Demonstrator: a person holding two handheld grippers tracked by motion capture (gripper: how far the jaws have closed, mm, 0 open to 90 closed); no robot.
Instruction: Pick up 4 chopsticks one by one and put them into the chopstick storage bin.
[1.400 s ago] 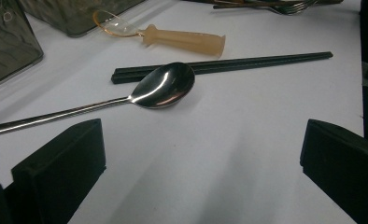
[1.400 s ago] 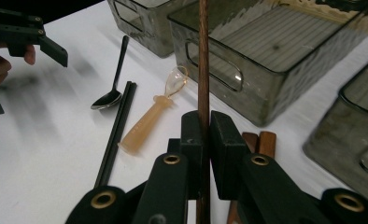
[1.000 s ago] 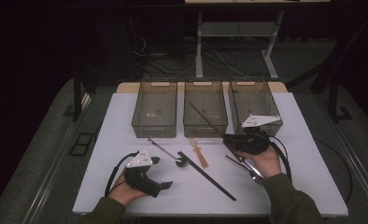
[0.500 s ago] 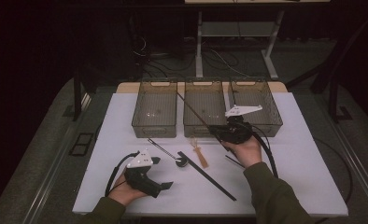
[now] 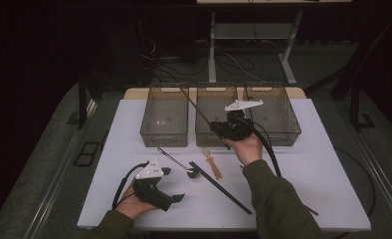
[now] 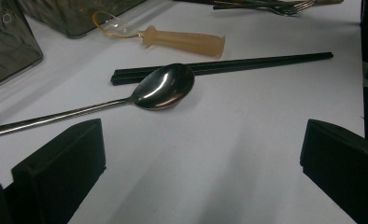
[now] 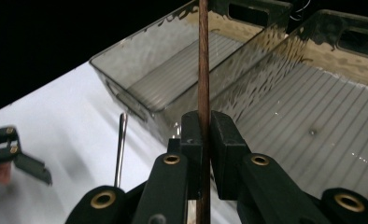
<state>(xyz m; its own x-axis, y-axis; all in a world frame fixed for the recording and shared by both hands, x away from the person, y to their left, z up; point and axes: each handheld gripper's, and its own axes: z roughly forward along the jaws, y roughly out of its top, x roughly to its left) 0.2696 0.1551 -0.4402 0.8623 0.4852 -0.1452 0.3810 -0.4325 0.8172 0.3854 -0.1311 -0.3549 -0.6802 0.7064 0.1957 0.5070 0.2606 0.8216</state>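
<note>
My right gripper (image 5: 220, 127) hangs over the front of the middle clear bin (image 5: 215, 88), shut on a thin brown chopstick (image 5: 196, 106). The stick slants up and to the left from the jaws, and in the right gripper view the brown chopstick (image 7: 203, 56) runs straight up between the right gripper's (image 7: 203, 122) pads. My left gripper (image 5: 173, 184) rests on the white table (image 5: 313, 164) at the front left, open with nothing in it. The left gripper (image 6: 201, 147) faces a steel spoon (image 6: 166, 86) whose bowl leans on a pair of black chopsticks (image 6: 247, 64).
A left bin (image 5: 164, 139) and a right bin (image 5: 283, 137) flank the middle one at the back. An amber-handled tool (image 5: 213, 162) lies beside the spoon (image 5: 193, 173) and the black chopsticks (image 5: 221, 181). A fork (image 6: 266, 5) lies farther off.
My right hand has carried the brown chopstick leftward and away, from in front of the right bin to over the middle bin. The left gripper has not moved.
</note>
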